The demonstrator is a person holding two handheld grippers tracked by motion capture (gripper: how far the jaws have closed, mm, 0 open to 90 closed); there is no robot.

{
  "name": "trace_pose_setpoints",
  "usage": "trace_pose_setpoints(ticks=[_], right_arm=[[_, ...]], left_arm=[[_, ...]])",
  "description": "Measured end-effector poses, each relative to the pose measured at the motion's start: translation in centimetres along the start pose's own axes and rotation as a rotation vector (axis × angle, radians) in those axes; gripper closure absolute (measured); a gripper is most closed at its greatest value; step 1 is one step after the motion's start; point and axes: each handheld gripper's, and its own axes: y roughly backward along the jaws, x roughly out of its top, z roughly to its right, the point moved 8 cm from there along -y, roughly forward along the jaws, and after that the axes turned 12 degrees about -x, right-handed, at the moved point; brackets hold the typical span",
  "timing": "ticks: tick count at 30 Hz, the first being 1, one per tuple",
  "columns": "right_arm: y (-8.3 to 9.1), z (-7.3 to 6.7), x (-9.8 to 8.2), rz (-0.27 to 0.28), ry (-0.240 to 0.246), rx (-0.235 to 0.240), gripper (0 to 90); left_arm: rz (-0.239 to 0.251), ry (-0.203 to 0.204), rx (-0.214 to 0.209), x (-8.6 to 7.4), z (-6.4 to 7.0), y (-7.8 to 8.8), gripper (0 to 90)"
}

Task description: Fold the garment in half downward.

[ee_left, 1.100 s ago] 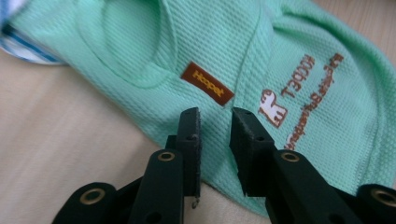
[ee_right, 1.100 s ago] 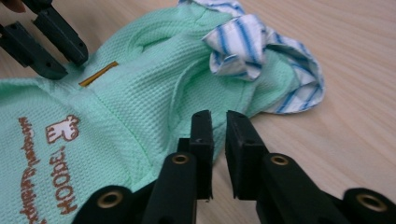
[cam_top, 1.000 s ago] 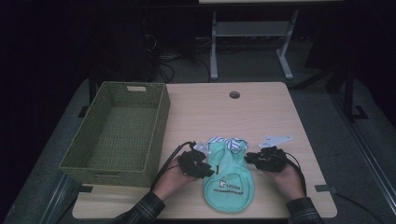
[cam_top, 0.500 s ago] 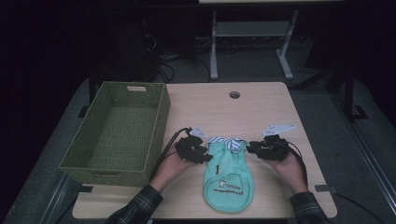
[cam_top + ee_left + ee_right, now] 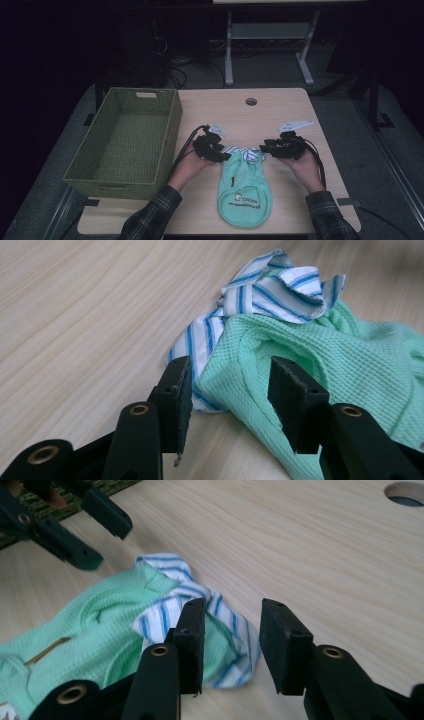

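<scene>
Garment: mint-green waffle top [image 5: 243, 189] with a blue-striped white collar [image 5: 244, 153], which I see lying flat near the worktop's [image 5: 280, 110] front edge, collar end away from me.
Left gripper [image 5: 230, 387]: my jaws have just been opening; they stand apart at the collar's left side, pressing nothing.
Right gripper [image 5: 231, 630]: jaws likewise just opening, apart over the collar's right side, cloth loose.
Basket [image 5: 95, 170]: woven green, on the worktop's left edge.
</scene>
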Motion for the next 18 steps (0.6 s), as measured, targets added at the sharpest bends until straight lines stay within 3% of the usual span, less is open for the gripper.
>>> trace_pose_setpoints(ticks=[6, 12, 18], right_arm=[[-1.7, -0.3, 0.8, -0.031, 0.016, 0.026, 59.6], [-2.4, 0.1, -0.9, -0.087, 0.006, 0.014, 59.7], [-3.4, 0.6, -2.4, -0.113, 0.004, 0.029, 60.0]], left_arm=[[-0.013, 0.018, 0.035, 0.1, -1.6, -0.9, 50.5], [0.003, 0.059, 0.035, 0.2, -3.4, -1.3, 50.2], [-0.025, 0.068, 0.025, -0.4, -4.0, -2.4, 50.7]])
